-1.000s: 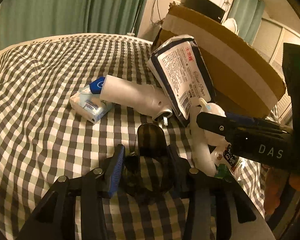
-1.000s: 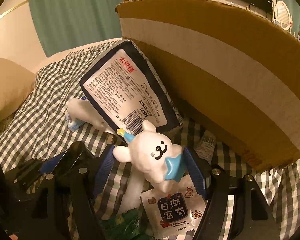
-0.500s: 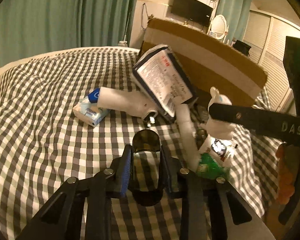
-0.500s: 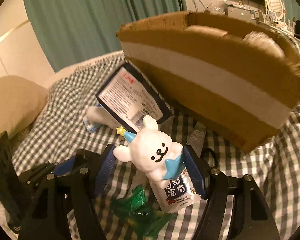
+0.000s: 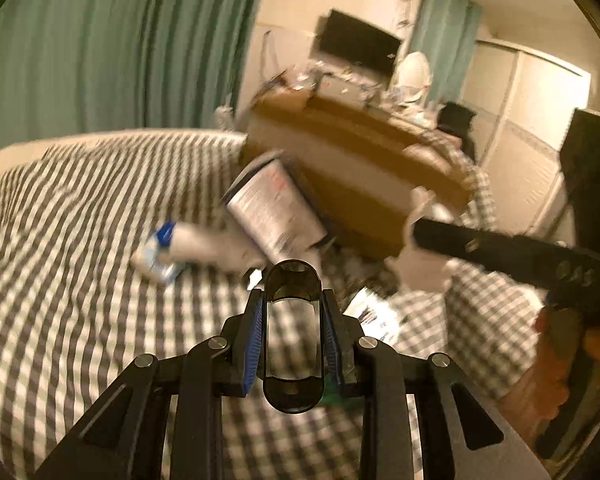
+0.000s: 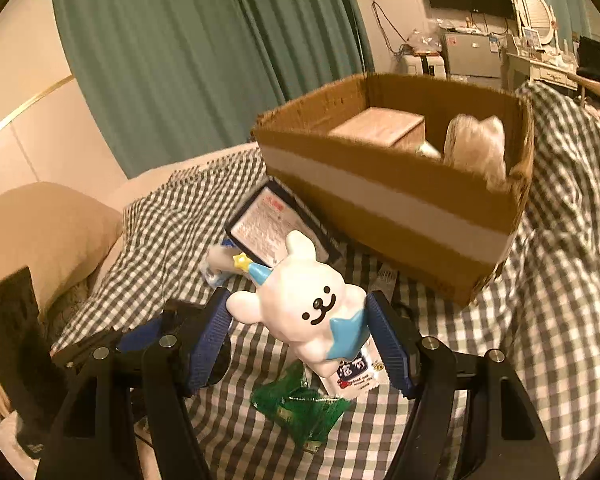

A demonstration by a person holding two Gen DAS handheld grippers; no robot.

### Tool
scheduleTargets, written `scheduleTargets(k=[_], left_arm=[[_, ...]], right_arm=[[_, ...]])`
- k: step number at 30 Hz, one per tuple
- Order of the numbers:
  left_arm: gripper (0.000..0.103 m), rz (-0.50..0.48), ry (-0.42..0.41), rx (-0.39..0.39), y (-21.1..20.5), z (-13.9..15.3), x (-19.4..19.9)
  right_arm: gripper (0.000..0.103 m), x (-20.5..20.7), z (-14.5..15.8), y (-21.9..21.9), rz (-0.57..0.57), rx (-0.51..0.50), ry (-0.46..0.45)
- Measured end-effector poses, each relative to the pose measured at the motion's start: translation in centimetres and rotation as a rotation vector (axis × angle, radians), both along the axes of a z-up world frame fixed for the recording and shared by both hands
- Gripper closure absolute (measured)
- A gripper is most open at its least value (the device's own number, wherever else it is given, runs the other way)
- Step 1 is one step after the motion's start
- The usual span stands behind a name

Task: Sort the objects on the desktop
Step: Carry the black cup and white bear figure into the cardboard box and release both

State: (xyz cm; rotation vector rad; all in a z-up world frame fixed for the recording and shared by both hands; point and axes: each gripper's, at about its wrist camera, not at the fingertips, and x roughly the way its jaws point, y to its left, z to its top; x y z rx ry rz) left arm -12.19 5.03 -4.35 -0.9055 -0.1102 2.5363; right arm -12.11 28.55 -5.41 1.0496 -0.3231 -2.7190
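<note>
Right gripper: blue pads pressed on both sides of a white bear figurine, which is held up above the checked cloth. Figurine has a black face, a blue star on its chest and a blue cone with a yellow star at its 10 o'clock.

Left gripper: fingers narrow, clamped on a dark see-through oval case, standing on end between the pads. Left wrist view is motion-blurred; small detail unreadable.

Cardboard box: at 1 o'clock from the bear, resting on the cloth, open top, pale band across its near wall. Inside: a tan block toward the left, a pale furry item toward the right.

On the cloth below the held bear:
- green wrapper at 6 o'clock
- white sachet with dark label at 5 o'clock, touching the green wrapper
- navy-edged tissue pack at 11 o'clock, leaning against the box's near wall
- white tube lying at 9 o'clock of the tissue pack in the left wrist view, its far end over a small blue-and-white packet

Right gripper's black body crosses the left wrist view at 3 o'clock, with the bear's white shape at its tip, in front of the box corner.
</note>
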Motion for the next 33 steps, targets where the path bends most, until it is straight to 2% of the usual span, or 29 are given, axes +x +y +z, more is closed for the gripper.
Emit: scheduleTargets(k=[7,11,16,19,24,26,29,30,32,33], left_arm=[[0.075,-0.067,0.106,0.045,2.4,6.3,-1.9],[0.075,-0.090,0.169,0.045,4.7,9.9,-4.6],[0.075,-0.108,0.204,0.029,8.6,12.2,-8.6],[0.075,-0.112,0.210,0.036,10.4,12.5,-10.7],[0.075,-0.103,0.192,-0.025,13.3,11.6,-14.2],[0.075,-0.090,0.165,-0.054,14.2,10.6,-15.7],[0.075,-0.071,0.120,-0.055,14.9,9.6,-17.3],[0.073,-0.061,0.117,-0.062,14.9,9.4,-17.5],[0.059,-0.028,0.107,-0.081,14.9,9.0,-17.7],[0.040,-0.020,0.098,-0.084,14.9,8.9,-17.8]], right_arm=[[0.035,0.1,5.6,2.1,-0.023,0.007,0.110],[0.035,-1.5,8.7,4.0,-0.059,0.039,0.168],[0.035,-4.1,10.0,6.4,-0.112,0.036,0.185],[0.035,-5.9,9.9,7.3,-0.148,0.053,0.188],[0.035,-8.9,8.1,9.2,-0.172,0.079,0.136],[0.035,-9.5,7.4,10.0,-0.182,0.070,0.114],[0.034,-10.4,6.3,11.1,-0.174,0.026,0.072],[0.033,-10.6,6.0,11.2,-0.178,0.031,0.056],[0.025,-10.4,5.9,11.2,-0.206,0.059,0.052],[0.023,-10.1,6.0,11.3,-0.219,0.066,0.059]])
